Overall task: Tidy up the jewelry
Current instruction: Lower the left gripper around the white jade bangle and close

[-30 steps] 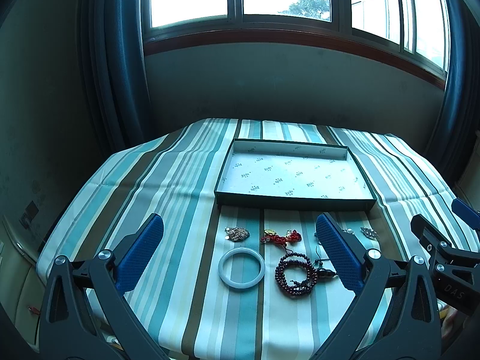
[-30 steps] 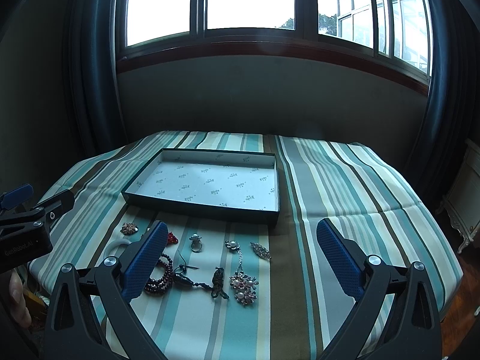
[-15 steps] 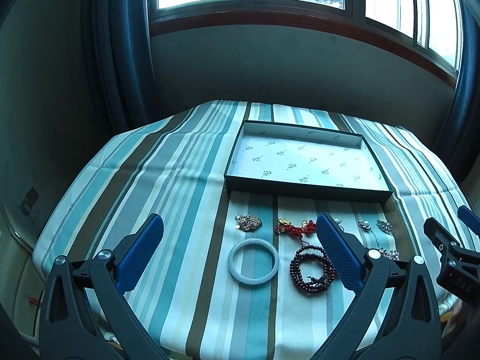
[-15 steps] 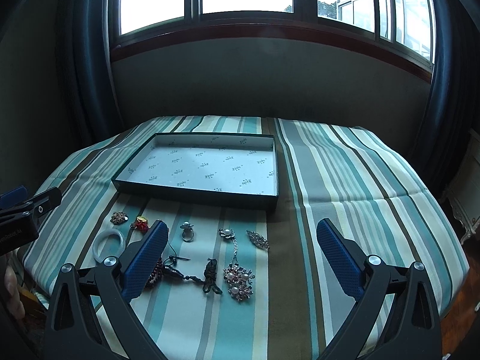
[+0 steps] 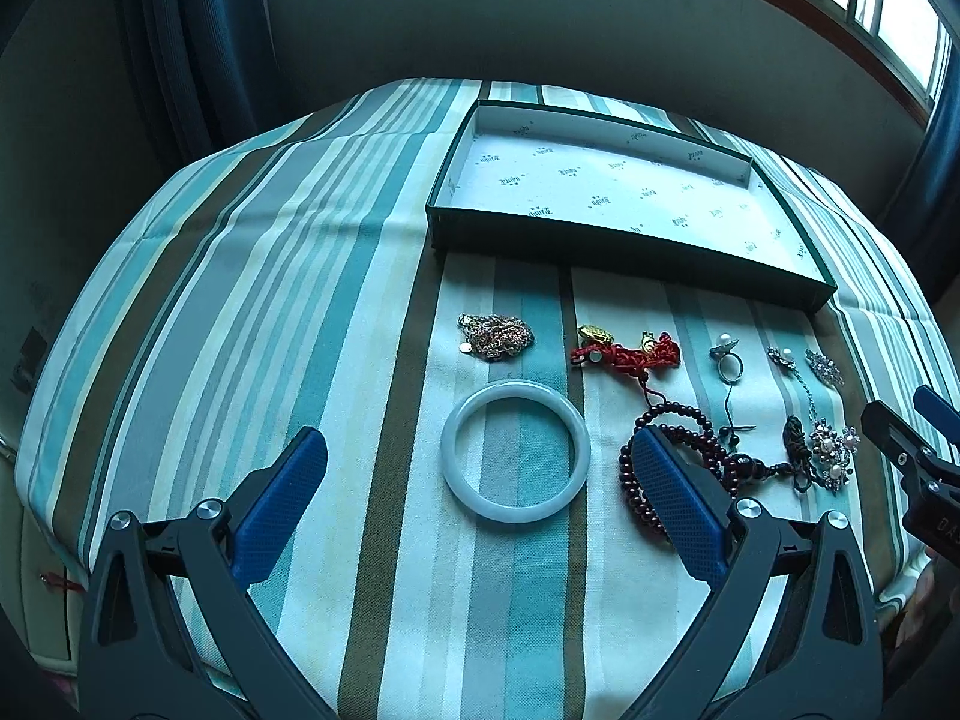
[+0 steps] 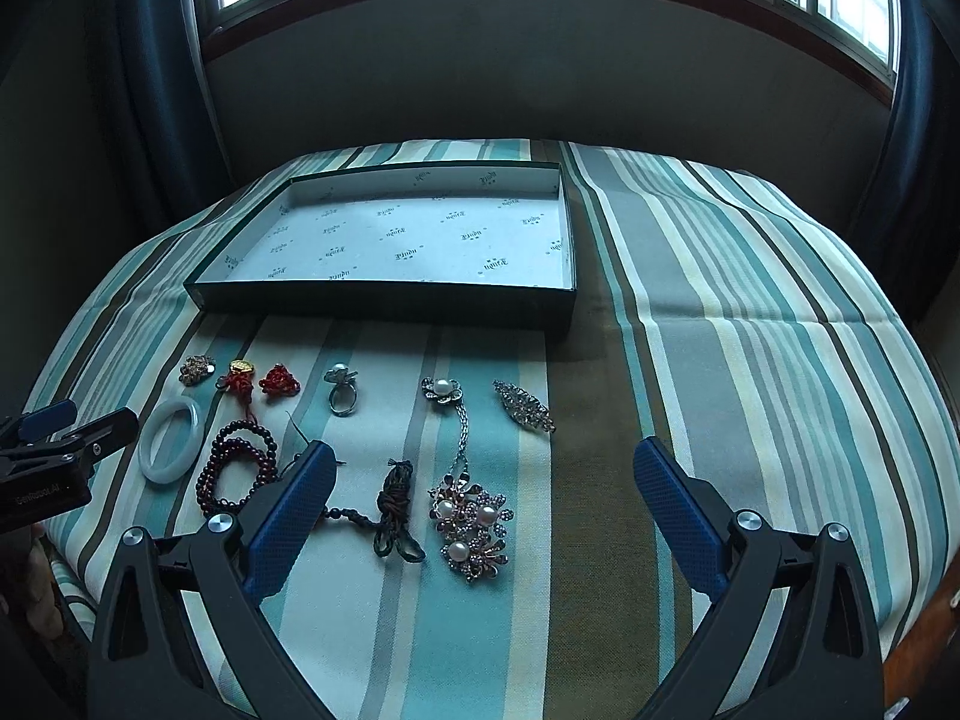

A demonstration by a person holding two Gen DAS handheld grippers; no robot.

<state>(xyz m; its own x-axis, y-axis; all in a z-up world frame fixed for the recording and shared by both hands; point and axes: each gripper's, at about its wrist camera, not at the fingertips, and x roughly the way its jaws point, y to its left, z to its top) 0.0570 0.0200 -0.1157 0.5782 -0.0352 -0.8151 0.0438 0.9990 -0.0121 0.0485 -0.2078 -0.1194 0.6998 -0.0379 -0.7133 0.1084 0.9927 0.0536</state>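
Observation:
A shallow dark green box point(image 5: 624, 252) point(image 6: 384, 297) with a white printed lining lies empty on the striped cloth. In front of it jewelry is spread out: a pale jade bangle point(image 5: 516, 516) point(image 6: 170, 441), a gold chain pile point(image 5: 495, 336), a red knotted charm point(image 5: 630, 354) point(image 6: 279, 381), dark red beads point(image 5: 666, 426) point(image 6: 237, 471), a pearl ring point(image 5: 727, 357) point(image 6: 341, 390), a pearl brooch with chain point(image 6: 471, 525) and a crystal clip point(image 6: 523, 405). My left gripper point(image 5: 480, 456) hangs open above the bangle. Wide open too, my right gripper point(image 6: 483, 471) hovers over the brooch.
The striped teal, cream and brown cloth point(image 6: 750, 330) covers a table that drops off at the near and side edges. Dark curtains point(image 5: 198, 42) and a wall with windows stand behind. The cloth to the right of the box is bare.
Both grippers have come forward and tilted down toward the row of jewelry, which now looks larger and closer. Both stay open. Nothing on the cloth has moved.

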